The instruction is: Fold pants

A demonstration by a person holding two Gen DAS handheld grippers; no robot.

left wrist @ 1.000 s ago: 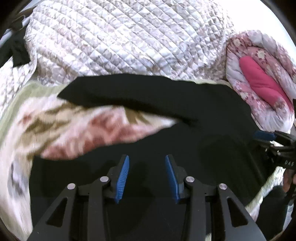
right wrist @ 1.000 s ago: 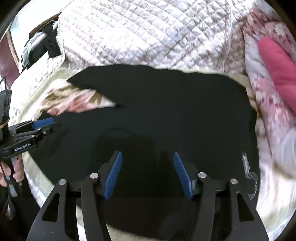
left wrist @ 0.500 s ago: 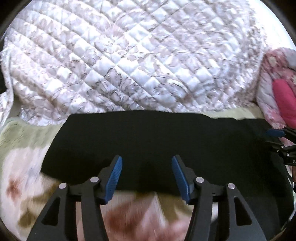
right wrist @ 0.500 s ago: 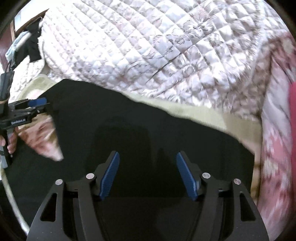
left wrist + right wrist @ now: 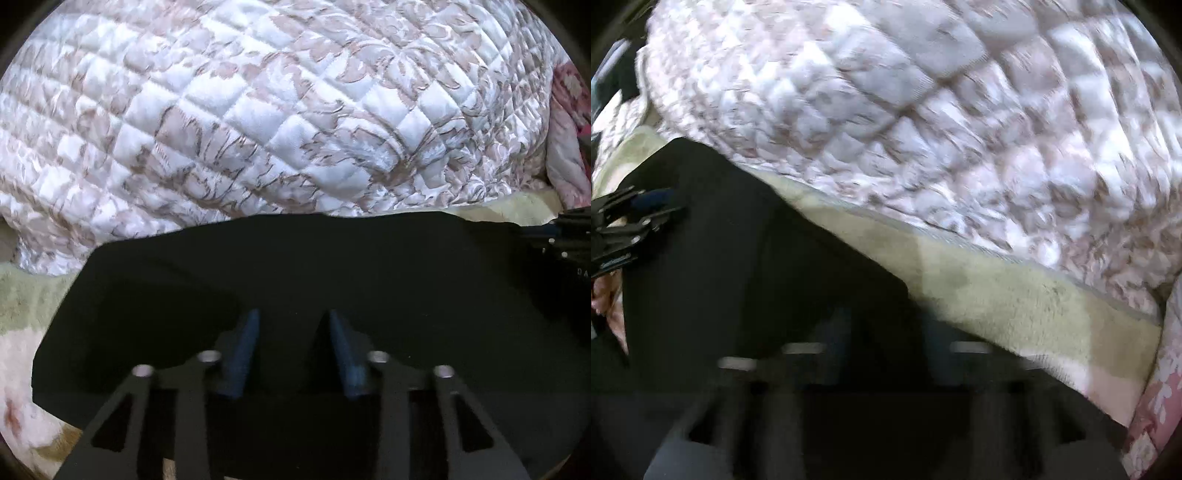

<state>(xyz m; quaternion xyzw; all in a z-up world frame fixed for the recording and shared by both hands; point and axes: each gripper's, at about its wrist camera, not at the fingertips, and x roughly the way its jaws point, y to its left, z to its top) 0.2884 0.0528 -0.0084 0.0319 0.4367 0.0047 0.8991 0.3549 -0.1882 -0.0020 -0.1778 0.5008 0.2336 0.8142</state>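
Note:
Black pants [image 5: 369,277] lie spread on a bed, their far edge running along a white quilt. My left gripper [image 5: 293,350] hovers low over the cloth near that far edge. Its jaws are closing, the blue pads still apart, with black fabric under the gap. The right wrist view is blurred. There the pants [image 5: 738,277] end in a corner by my right gripper [image 5: 890,332], whose jaws are also closing; the dim pads look apart over dark cloth. Each gripper shows in the other's view: the right gripper [image 5: 565,240] at the edge, the left gripper [image 5: 635,214] with a hand [image 5: 605,295].
A bulky white quilted cover [image 5: 277,129] rises right behind the pants. Under them lies a pale green fleece blanket [image 5: 1015,295] with pink blotches. Pink floral bedding [image 5: 1160,398] is bunched at the right.
Both grippers have travelled forward over the pants to their far edge by the quilt and sunk lower. Their jaws stand narrower than half a second ago. The right view has blurred.

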